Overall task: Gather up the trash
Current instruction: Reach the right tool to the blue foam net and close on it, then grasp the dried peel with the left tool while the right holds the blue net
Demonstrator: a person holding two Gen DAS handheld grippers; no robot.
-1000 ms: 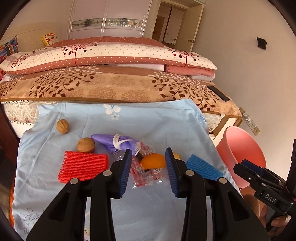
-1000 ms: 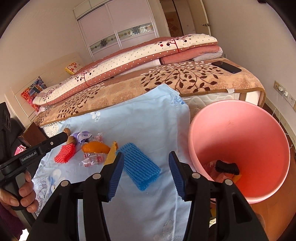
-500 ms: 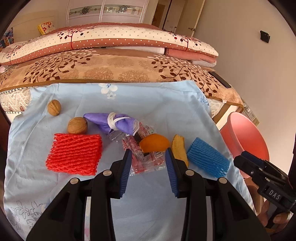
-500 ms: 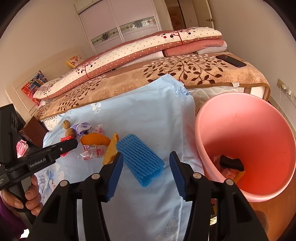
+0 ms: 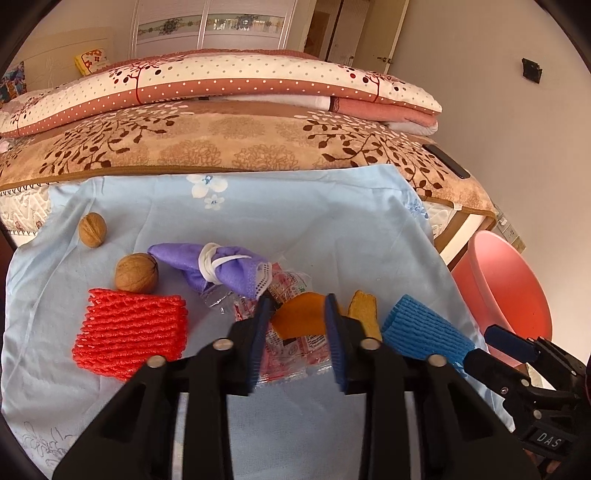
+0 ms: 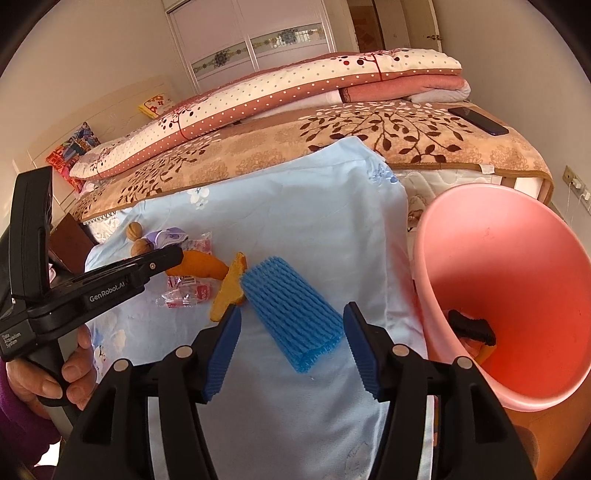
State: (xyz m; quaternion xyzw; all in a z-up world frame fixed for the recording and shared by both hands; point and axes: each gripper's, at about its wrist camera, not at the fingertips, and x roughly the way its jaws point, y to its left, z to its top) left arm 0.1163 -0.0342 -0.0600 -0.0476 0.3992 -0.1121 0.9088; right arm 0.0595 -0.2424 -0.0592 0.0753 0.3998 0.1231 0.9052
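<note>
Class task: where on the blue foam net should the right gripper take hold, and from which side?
Grip the blue foam net across its narrow width near the middle, coming from above: it lies flat and long on the cloth, and the open right gripper already spans it.

Bedroom, daylight on plain cream walls (image 5: 480,92) | bed (image 5: 240,147) under a brown leaf-print blanket, folded dotted quilts (image 5: 221,79) piled on top | white wardrobe (image 5: 207,29) behind | open doorway (image 5: 332,33) far right | wall socket (image 6: 576,184).

Both wrist views overlook the blue cloth (image 5: 295,221) closely.
</note>
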